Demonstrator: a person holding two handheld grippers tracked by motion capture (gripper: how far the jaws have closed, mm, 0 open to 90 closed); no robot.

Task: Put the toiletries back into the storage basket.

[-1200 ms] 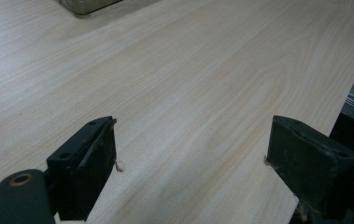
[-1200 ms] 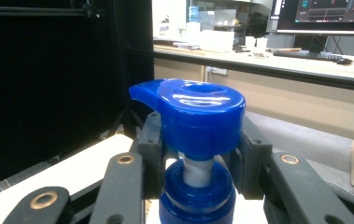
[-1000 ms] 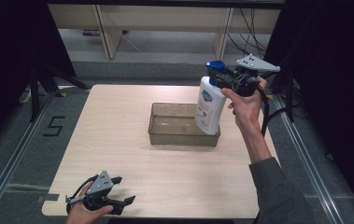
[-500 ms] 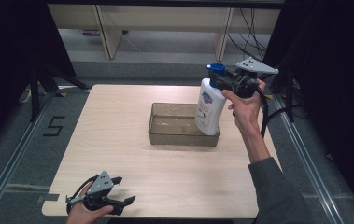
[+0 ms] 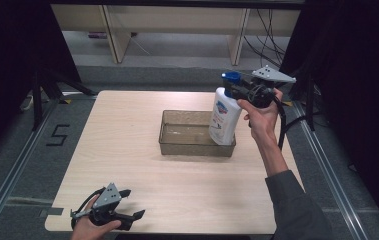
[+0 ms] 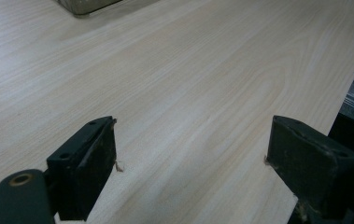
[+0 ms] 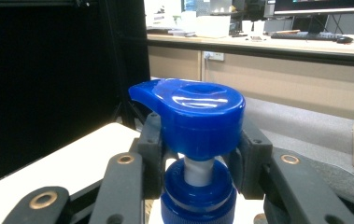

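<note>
Currently the right hand is raised over the far right part of the table, forearm rising from the near edge, wrist bent so the right gripper points level across toward the bottle's neck. Its jaws are clamped on the neck of the white pump bottle, just under the blue pump head; in the right gripper view one pad presses on each side of the neck, with the blue collar below them and the spout jutting off to the left above them. Hanging below the jaws, the bottle's body is nearly upright, its base at the right end of the clear plastic tray; whether it rests on the tray floor I cannot tell.

Left hand sits low at the table's near left edge. Left gripper lies almost flat, jaws wide apart with bare tabletop between them; a corner of the tray shows well ahead of them in the left gripper view.

Against the frames from a second ago: bottle, tray and both hands sit about where they were. Grip on the neck unchanged; left jaws as wide as before.
</note>
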